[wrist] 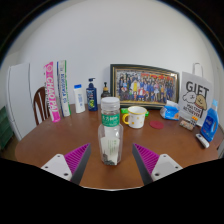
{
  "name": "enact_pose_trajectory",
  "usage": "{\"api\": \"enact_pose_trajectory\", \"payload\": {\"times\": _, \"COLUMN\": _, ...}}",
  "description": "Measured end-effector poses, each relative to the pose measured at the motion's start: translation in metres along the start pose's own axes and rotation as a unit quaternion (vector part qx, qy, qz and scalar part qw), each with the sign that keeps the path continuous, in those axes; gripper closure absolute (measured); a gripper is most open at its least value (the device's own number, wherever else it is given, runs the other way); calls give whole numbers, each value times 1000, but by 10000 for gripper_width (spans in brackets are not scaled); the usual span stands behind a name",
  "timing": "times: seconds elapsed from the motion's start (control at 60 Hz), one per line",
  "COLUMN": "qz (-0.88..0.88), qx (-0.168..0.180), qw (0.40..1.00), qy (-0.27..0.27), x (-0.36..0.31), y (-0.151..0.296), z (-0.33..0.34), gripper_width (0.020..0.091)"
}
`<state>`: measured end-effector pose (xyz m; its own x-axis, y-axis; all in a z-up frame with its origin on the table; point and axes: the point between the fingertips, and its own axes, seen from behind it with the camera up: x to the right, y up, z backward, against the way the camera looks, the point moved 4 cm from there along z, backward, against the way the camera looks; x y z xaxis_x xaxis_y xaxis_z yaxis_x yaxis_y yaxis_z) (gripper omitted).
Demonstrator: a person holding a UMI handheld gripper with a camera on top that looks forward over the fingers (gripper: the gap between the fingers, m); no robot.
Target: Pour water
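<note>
Standing between the 2 gripper fingers, a clear plastic water bottle with a green cap [111, 133] rests upright on the round brown wooden table [60, 140]. The gripper [111, 160] is spread apart: the left finger with its magenta pad [73, 160] and the right finger with its magenta pad [149, 158] each sit clear of the bottle, with a visible gap at either side. The bottle base sits roughly level with the fingertips, on its own support.

Just beyond the bottle and slightly to its right stands a white ceramic mug with a green interior [135, 116], its handle turned toward the bottle. Whether the mug holds liquid cannot be determined.

Further back, against the pale wall, a framed group photograph in a dark frame [144, 86] stands upright. To its left stand a dark blue pump bottle [91, 96], a white plastic bottle [79, 99], and a tall pink and white printed box [50, 90]. A wooden chair back [40, 103] shows behind the far left table edge.

To the right of the photograph, a white paper bag printed with "GIFT" [195, 98] stands upright. A blue bottle [209, 123] stands just in front of it. A small red round object [156, 124] lies on the table near the mug.
</note>
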<state>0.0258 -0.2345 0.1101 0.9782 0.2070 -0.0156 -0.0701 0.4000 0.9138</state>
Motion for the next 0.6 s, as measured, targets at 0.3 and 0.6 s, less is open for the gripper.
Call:
{"api": "enact_pose_trajectory", "payload": {"times": 0.3, "qz": -6, "qx": 52, "qw": 998, "qy": -25, "x": -2, "y": 1, "z": -81, "gripper_width": 551}}
{"api": "enact_pose_trajectory", "payload": {"times": 0.6, "qz": 34, "qx": 46, "qw": 997, "qy": -42, "x": -11, "y": 15, "z": -83, "gripper_width": 680}}
